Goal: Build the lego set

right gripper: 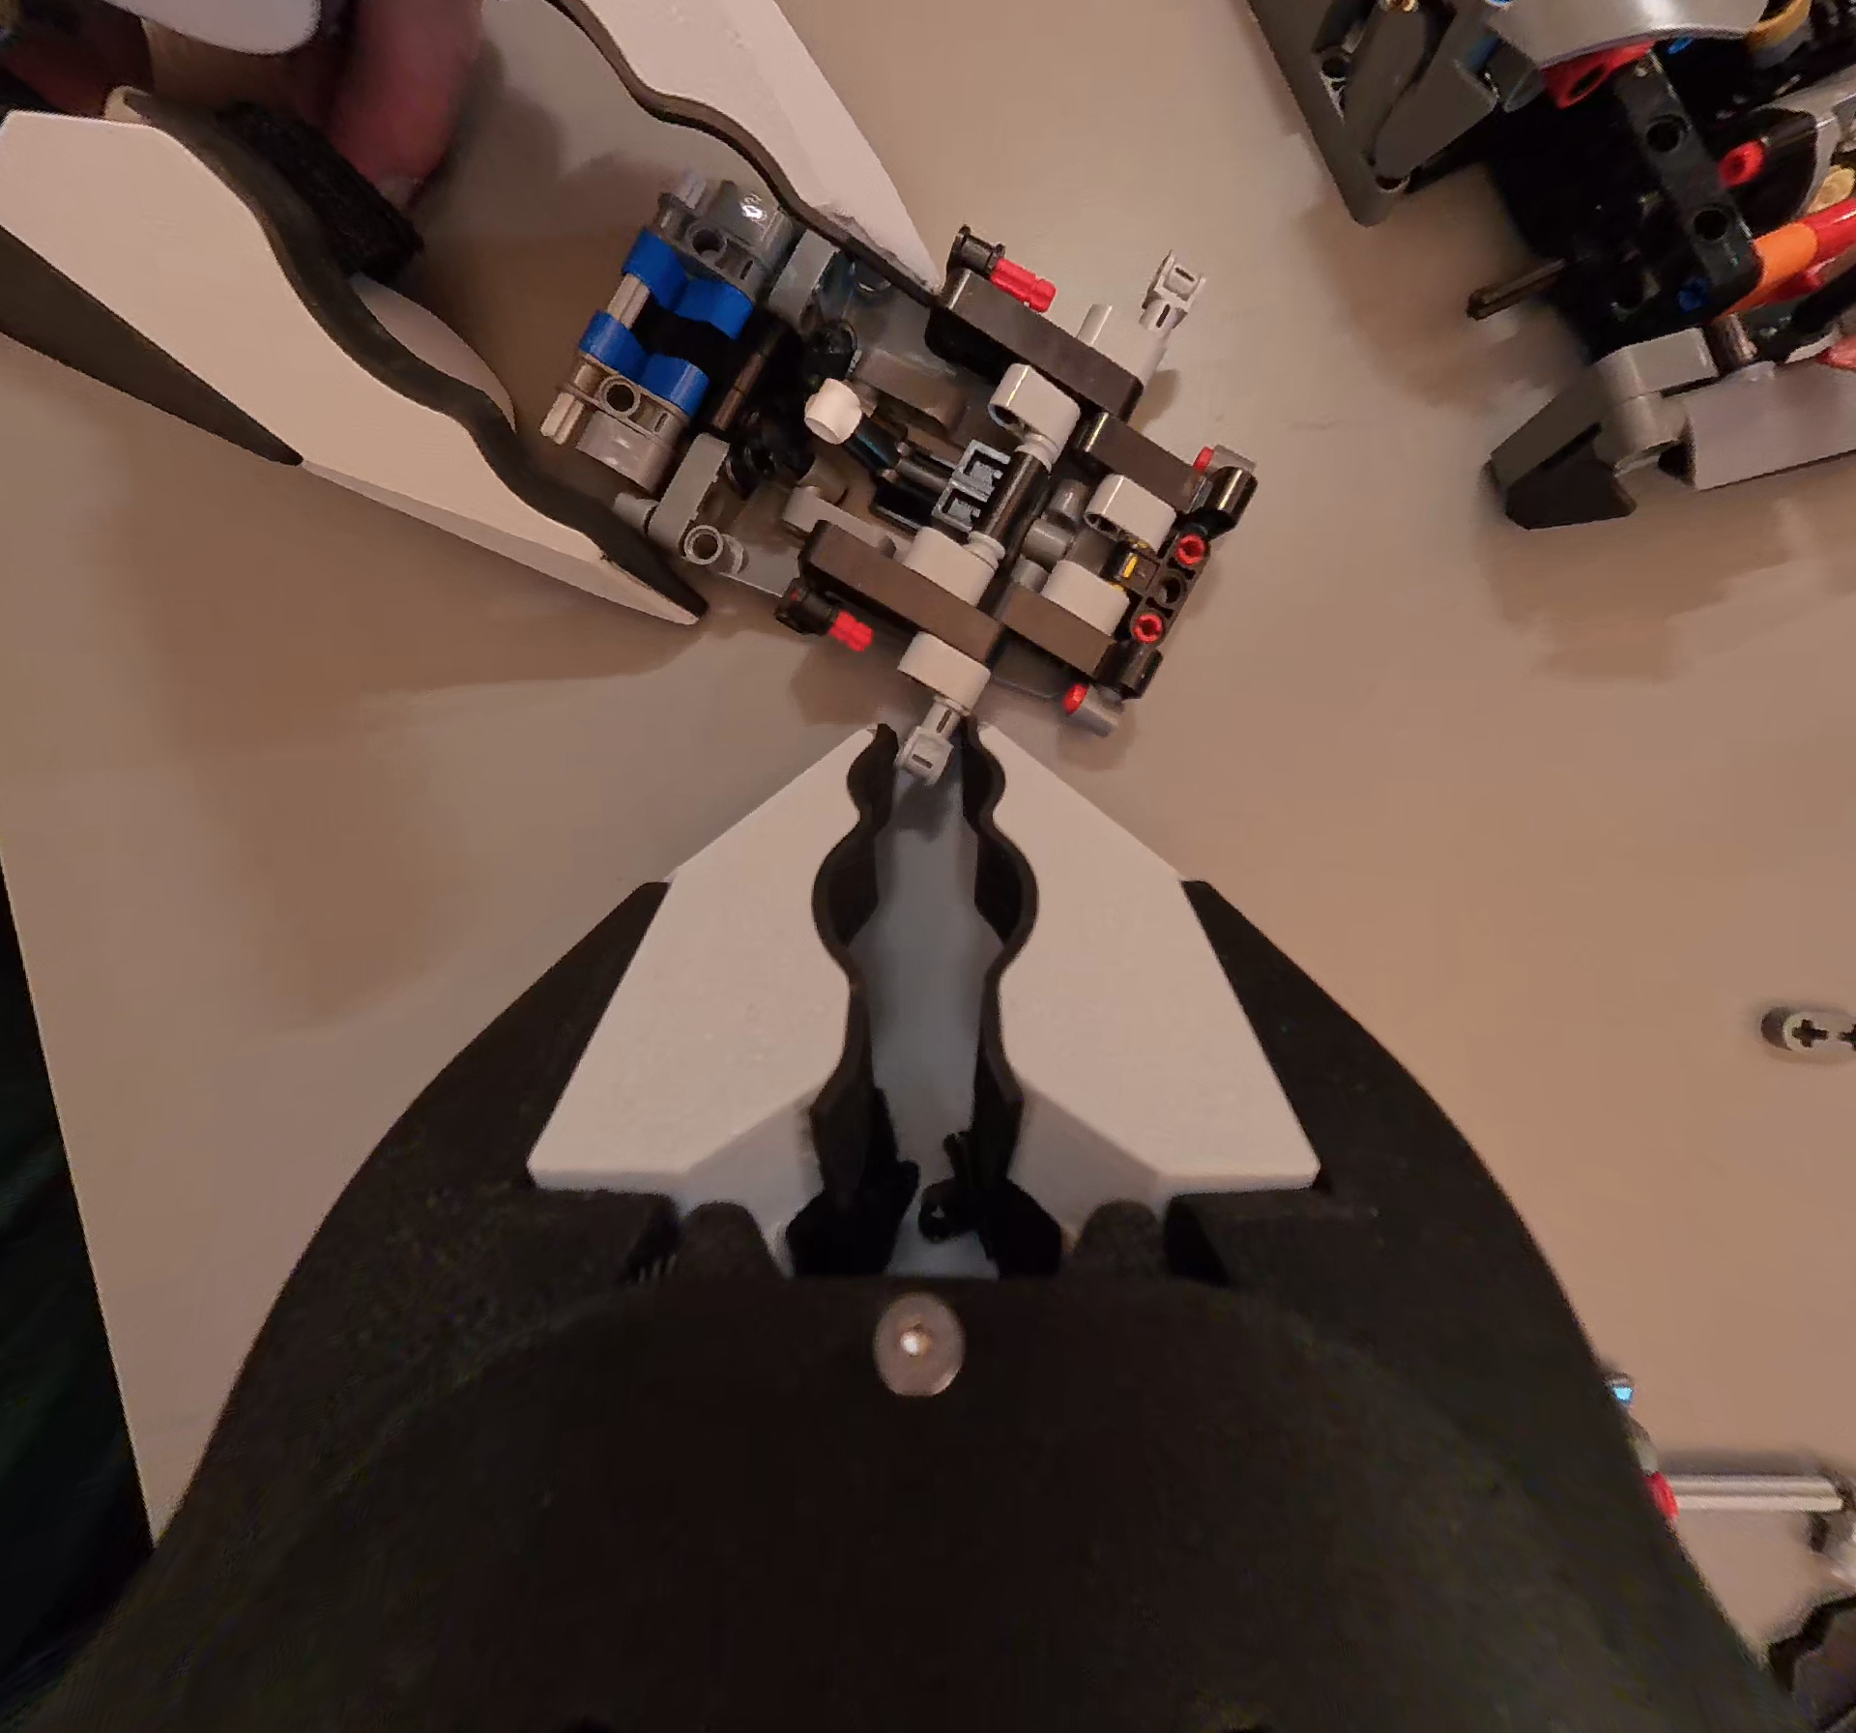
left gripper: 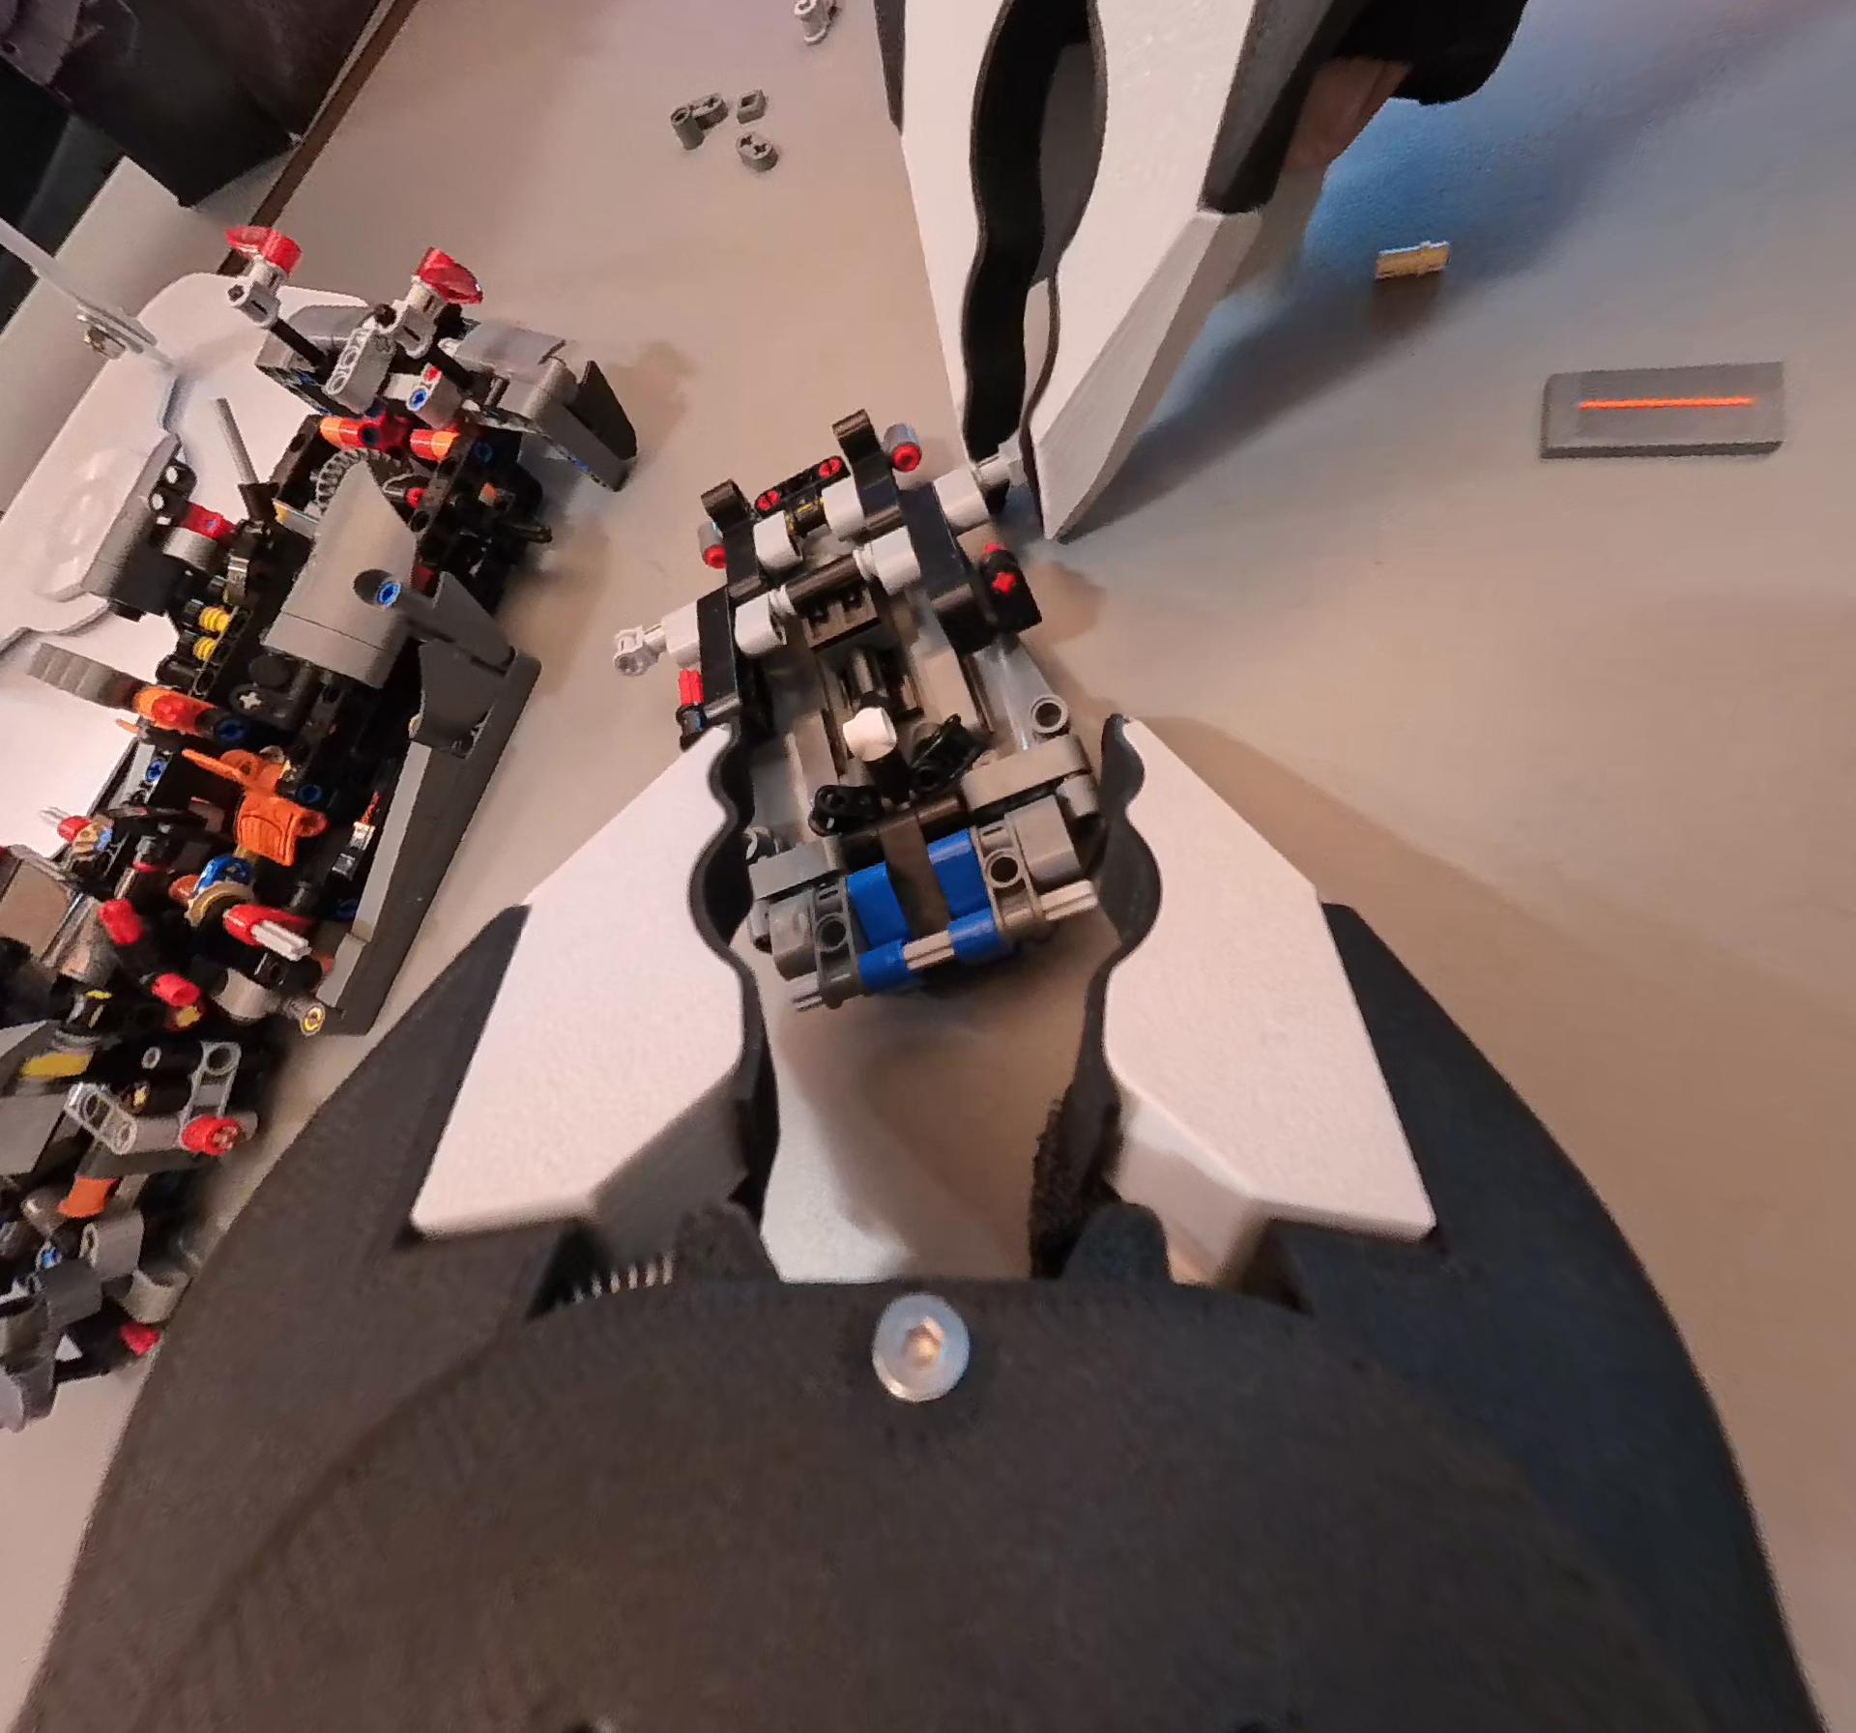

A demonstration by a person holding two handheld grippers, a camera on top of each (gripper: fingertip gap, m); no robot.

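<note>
A small lego assembly (left gripper: 884,681) of black and grey beams with a blue end lies on the table. My left gripper (left gripper: 924,751) is shut on its blue and grey end, one finger on each side. In the right wrist view the assembly (right gripper: 934,480) lies just ahead, with the left gripper's fingers (right gripper: 422,440) reaching in from the upper left. My right gripper (right gripper: 926,739) is shut on a light grey pin (right gripper: 929,743) that sticks out of the assembly's side. In the left wrist view the right gripper's fingers (left gripper: 1135,179) come down from the top onto that pin (left gripper: 989,472).
A large, partly built lego model (left gripper: 301,630) stands left of the assembly; it shows at the top right of the right wrist view (right gripper: 1607,179). Loose grey pieces (left gripper: 723,123) lie beyond it. A dark tile with an orange line (left gripper: 1662,409) and a small tan piece (left gripper: 1411,261) lie to the right. There is about 6 cm between the tips of the two grippers.
</note>
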